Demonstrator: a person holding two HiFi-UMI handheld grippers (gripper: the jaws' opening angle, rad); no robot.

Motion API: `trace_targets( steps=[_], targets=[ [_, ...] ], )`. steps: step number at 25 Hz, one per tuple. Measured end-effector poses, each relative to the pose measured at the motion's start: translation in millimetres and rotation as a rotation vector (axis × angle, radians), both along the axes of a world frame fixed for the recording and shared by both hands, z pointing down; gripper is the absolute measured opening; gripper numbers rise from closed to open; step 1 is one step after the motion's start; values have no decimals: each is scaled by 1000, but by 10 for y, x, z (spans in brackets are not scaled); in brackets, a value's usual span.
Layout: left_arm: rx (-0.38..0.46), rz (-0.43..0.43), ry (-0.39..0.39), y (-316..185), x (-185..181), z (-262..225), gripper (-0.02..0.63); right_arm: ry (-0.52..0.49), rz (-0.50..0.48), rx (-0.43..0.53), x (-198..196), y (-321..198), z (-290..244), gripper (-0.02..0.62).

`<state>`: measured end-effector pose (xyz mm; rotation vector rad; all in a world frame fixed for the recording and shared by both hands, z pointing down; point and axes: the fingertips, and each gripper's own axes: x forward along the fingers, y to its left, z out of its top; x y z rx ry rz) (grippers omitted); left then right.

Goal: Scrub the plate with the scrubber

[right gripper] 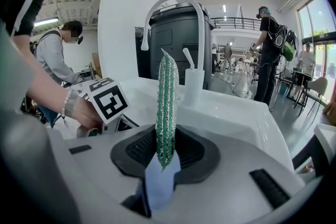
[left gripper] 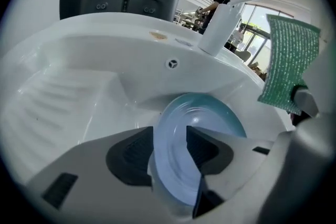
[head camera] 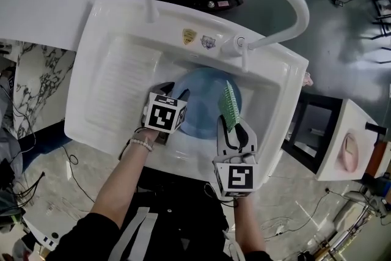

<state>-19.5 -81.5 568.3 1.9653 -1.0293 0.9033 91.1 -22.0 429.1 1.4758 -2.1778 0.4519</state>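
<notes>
Plate (head camera: 206, 104) left rim hidden under left gripper (head camera: 177, 93).

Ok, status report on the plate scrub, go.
Left gripper open, plate rim between its jaws. Right gripper shut on scrubber. Plate sits in sink; nothing in the way.

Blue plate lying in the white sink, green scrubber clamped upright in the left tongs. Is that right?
Not quite. The green scrubber is clamped upright in the right tongs, as the right gripper view shows. The blue plate does lie in the white sink.
</notes>
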Motion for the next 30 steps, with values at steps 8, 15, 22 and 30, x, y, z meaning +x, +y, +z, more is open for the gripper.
trace_targets(
  steps=[8,15,22,30],
  targets=[
    [-62,-65,-44,-65,-1,251,186,-9,3,-17,53,-3,81,92],
    [-152,-112,-35,-63,-50,327,181,14,19,-46,130,-12,200,92],
    [-148,-166,-60,-108,-188,274,35,83,64,-115,291,-84,411,92],
    [-124,-129,-55,-104,-180,140,31,275,36,-217,393,-135,804,92]
  ],
)
